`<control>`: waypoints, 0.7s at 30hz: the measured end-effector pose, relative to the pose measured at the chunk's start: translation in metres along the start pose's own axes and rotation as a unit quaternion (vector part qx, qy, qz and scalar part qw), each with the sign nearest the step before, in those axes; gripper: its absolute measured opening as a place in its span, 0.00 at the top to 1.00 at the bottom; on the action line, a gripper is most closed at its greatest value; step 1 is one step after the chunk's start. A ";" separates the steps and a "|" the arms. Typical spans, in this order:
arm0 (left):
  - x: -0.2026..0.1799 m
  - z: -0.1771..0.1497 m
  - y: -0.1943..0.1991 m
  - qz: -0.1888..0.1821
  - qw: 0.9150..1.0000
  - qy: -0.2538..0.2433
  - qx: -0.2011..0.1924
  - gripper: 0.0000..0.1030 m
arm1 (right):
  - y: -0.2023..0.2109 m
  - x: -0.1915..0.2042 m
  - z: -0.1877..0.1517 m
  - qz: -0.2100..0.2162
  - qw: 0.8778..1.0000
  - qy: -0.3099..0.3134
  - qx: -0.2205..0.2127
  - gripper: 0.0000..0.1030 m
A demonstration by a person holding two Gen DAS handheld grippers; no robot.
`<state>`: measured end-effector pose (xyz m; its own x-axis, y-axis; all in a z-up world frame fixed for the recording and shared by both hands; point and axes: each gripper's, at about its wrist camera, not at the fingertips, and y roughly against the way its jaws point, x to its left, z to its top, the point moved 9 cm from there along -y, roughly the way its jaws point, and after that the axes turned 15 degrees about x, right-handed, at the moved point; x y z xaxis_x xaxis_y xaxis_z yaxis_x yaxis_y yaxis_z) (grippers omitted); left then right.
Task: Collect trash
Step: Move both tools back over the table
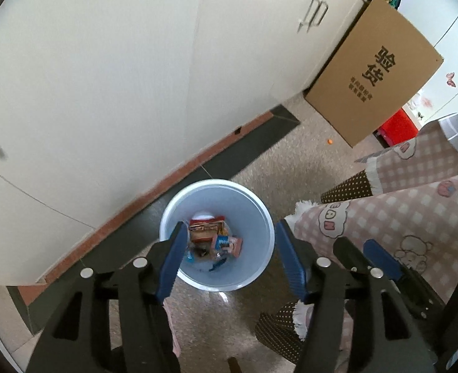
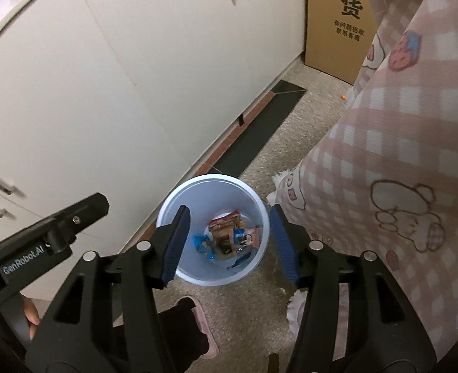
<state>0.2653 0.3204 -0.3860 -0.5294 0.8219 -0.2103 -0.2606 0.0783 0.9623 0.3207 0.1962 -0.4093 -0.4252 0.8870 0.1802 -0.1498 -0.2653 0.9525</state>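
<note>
Left wrist view, bin: a round pale-blue plastic waste bin [image 1: 217, 236] stands on the speckled beige floor [image 1: 291, 161], close to the dark skirting strip at the foot of the cream cupboard doors [image 1: 104, 77].
Left wrist view, trash: crumpled snack wrappers [image 1: 212, 241], red, brown and blue, lie on the bin's bottom, reaching only a little way up its wall.
Left wrist view, tongs: the left gripper [image 1: 232, 259] hangs above the bin with its blue-padded jaws spread and nothing between them.
Left wrist view, other tongs: the right gripper [image 1: 367, 259] shows at the right, beside the pink checked tablecloth [image 1: 415, 217]; its far jaw is cut off, so its gap is not readable here.
Left wrist view, leftovers: one small orange scrap [image 1: 330, 140] lies on the floor near the brown cardboard box [image 1: 375, 71]; whether it counts as trash I cannot tell.

Right wrist view, bin: the same bin [image 2: 213, 230] sits between cupboard and hanging cloth, wrappers [image 2: 229, 237] inside.
Right wrist view, tongs: the right gripper [image 2: 227, 242] also stands spread and empty over the bin's mouth.
Right wrist view, left tool: only the black body of the left gripper [image 2: 42, 242] shows, its jaws out of frame.
Right wrist view, progress: judging by this, a drop-off is done; further trash probably waits elsewhere.
Right wrist view, hidden: the tabletop is out of sight, the cloth hides the floor beneath, and a pink slipper [image 2: 198, 320] is partly covered.
</note>
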 end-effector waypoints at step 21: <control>-0.118 -0.027 0.245 -0.103 0.974 -0.045 -0.197 0.28 | 0.293 0.004 -0.007 0.047 0.973 0.063 -0.219 0.38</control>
<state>0.2417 0.2276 -0.1298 -0.3643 0.8596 -0.3583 -0.6526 0.0388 0.7567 0.2688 0.1196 -0.1317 -0.5579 0.8046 0.2032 -0.4588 -0.5031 0.7324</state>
